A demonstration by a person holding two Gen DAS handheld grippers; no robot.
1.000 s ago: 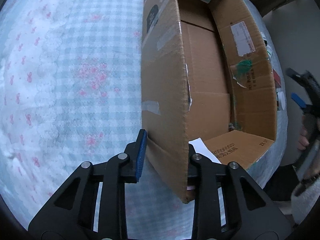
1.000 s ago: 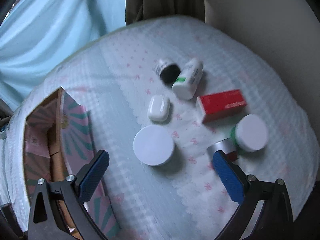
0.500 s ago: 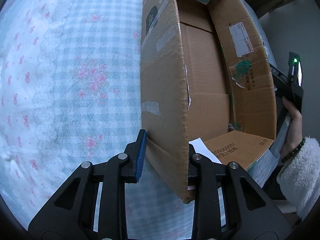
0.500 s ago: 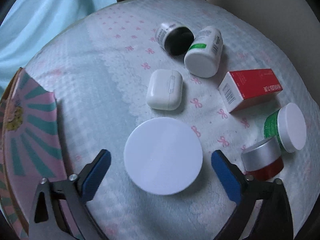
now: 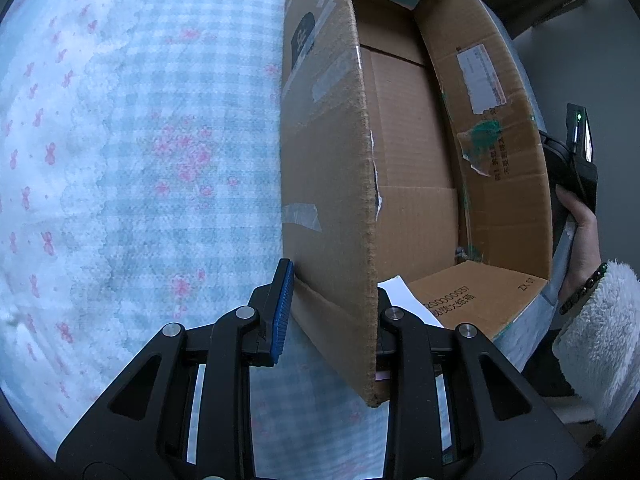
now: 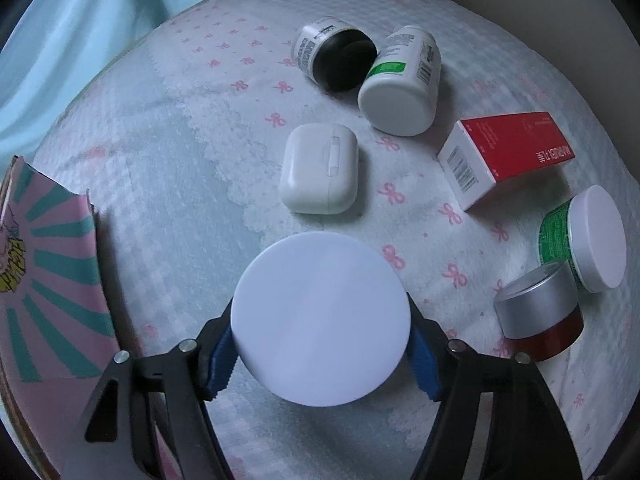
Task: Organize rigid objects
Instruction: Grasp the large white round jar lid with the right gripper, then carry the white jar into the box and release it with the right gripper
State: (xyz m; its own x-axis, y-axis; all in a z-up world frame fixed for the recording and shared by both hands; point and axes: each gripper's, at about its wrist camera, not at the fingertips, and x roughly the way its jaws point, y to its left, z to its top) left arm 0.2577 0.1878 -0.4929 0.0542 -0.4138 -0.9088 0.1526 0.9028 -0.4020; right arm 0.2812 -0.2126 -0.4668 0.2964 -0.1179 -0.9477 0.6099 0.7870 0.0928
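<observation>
A round tabletop (image 6: 168,168) under a pale checked cloth with pink bows. The left tongs (image 5: 332,312) are clamped on the wall of an open cardboard box (image 5: 408,184), which looks nearly empty. The right tongs (image 6: 320,344) bracket a round white lid-topped jar (image 6: 320,316); contact cannot be told. Six other containers lie unsorted toward the far right edge, so sorting seems barely begun.

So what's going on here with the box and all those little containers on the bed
A person is tidying small items into a cardboard box. The left gripper is clamped on the box's near wall, steadying it. The right gripper has its blue pads either side of a round white-lidded jar, about to lift it. An earbuds case, two pill bottles, a red carton and two more jars lie on the bedspread.
</observation>
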